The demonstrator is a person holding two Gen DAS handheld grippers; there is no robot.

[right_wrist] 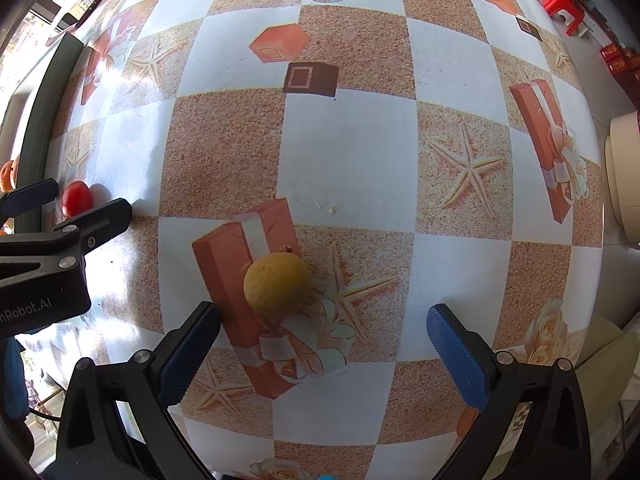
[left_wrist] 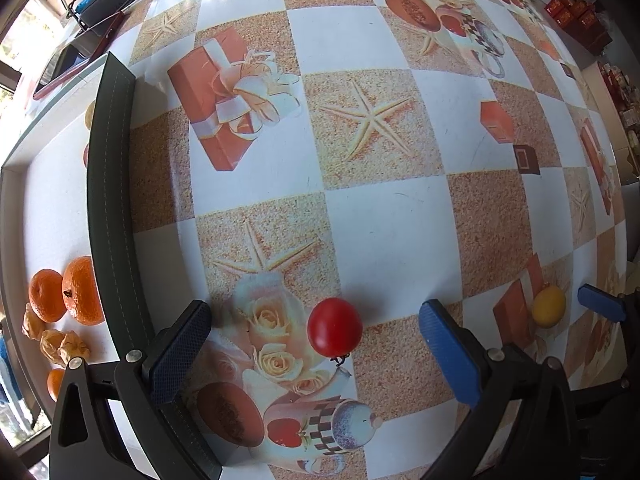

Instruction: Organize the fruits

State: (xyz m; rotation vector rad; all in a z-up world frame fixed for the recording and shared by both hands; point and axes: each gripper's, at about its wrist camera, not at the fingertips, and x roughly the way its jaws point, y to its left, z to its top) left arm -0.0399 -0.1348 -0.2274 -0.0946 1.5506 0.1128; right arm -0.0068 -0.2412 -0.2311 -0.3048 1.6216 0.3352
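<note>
Red tomato (left_wrist: 334, 327) sits low in the frame between your wide-open left hand-held gripper (left_wrist: 316, 356); the yellow fruit (right_wrist: 277, 282) sits between the wide right hand-held gripper (right_wrist: 324, 356). Both are round: squeeze off-center and they could roll across the table (left_wrist: 380, 220)

Bright daylight, entering from the left side in both views. Blown-out window glare at the upper left of the left wrist view. Sheen on the tablecloth (left_wrist: 380, 220) toward the top. Red tomato (left_wrist: 335, 328) and yellow fruit (right_wrist: 277, 282) cast short, soft shadows to the right. Strong fisheye bulge; checks bend near edges, corners vignette black. Centre sharp, periphery slightly soft.
</note>
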